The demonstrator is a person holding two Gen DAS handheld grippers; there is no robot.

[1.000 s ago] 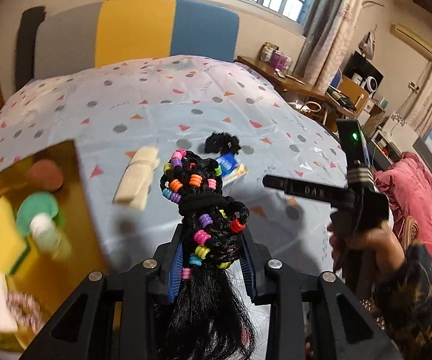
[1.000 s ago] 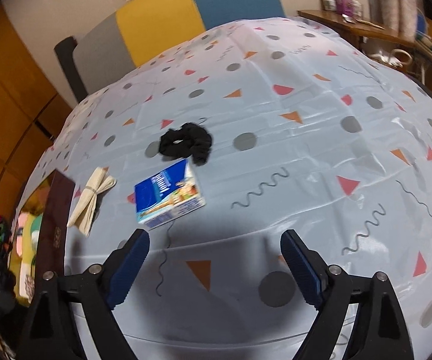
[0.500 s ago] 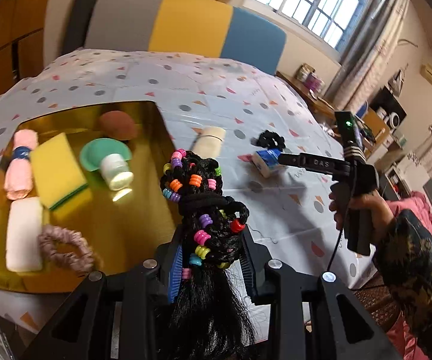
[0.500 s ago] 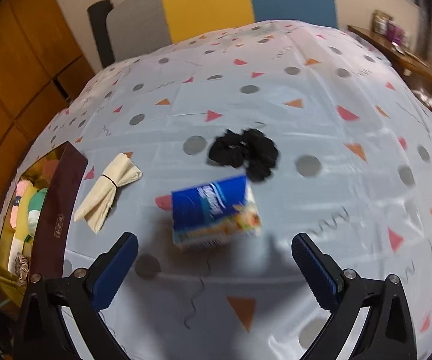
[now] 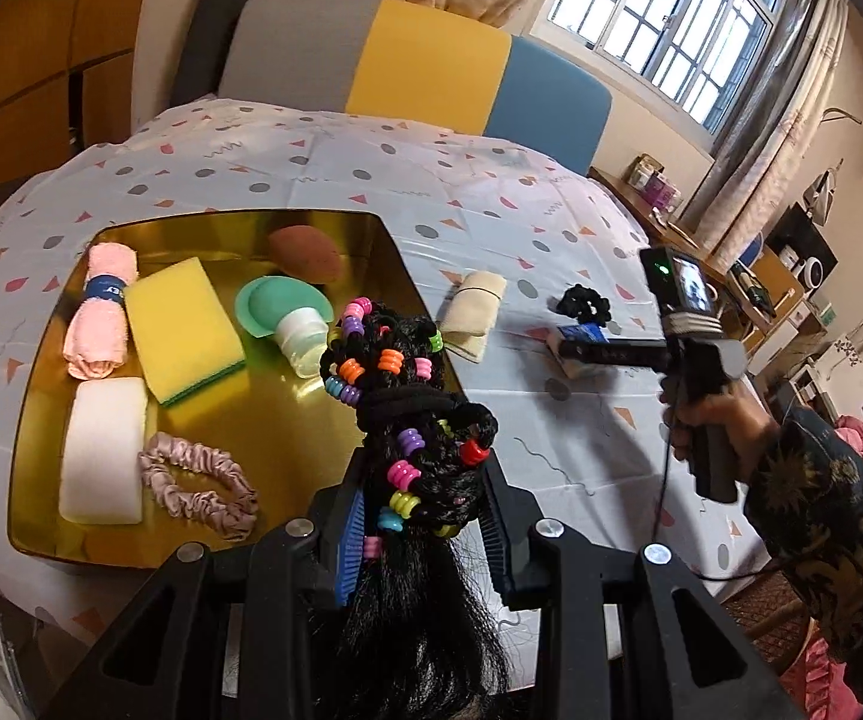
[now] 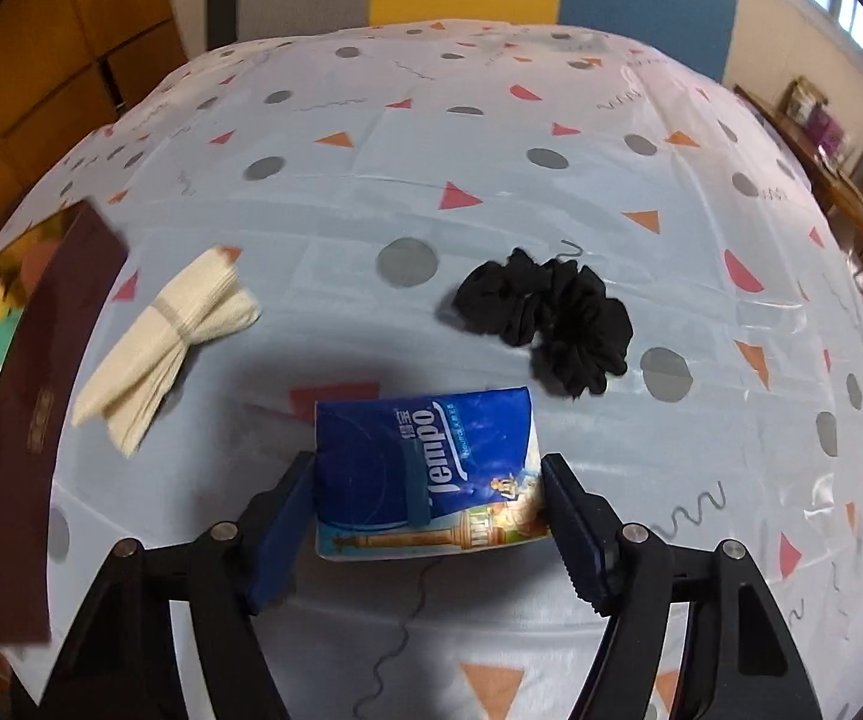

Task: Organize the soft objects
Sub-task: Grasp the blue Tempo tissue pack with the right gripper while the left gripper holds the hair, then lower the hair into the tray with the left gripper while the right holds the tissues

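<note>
Seven soft things lie in the gold tray (image 5: 41,468): one rolled pink towel (image 5: 98,312), one yellow sponge (image 5: 182,327), one white foam block (image 5: 101,450), one mauve satin scrunchie (image 5: 197,486), one brown egg-shaped puff (image 5: 305,252), one teal silicone disc (image 5: 278,306) and a small pale bottle (image 5: 305,342) leaning on it. Three more sit on the patterned cloth of the bench (image 6: 491,138): one banded cream cloth (image 6: 161,336), one black scrunchie (image 6: 551,318) and one blue Tempo tissue pack (image 6: 425,468). The left gripper (image 5: 422,516) has its jaws pinched tight on a black braided hairpiece (image 5: 413,420) strung with bright plastic beads, its loose hair trailing back over the tool; it hangs tilted downward above the tray's near right edge. The right gripper (image 6: 428,516) points steeply down at the bench with the tissue pack lying flat between its blue pads, label up, a printed tower along its near edge. Its jaws have just been closing and stand at the pack's two sides, the left pad touching, the right right at the edge; a firm pinch I cannot tell. In the left wrist view a hand (image 5: 713,420) in a patterned sleeve (image 5: 821,516) holds that tool by its grip.
</note>
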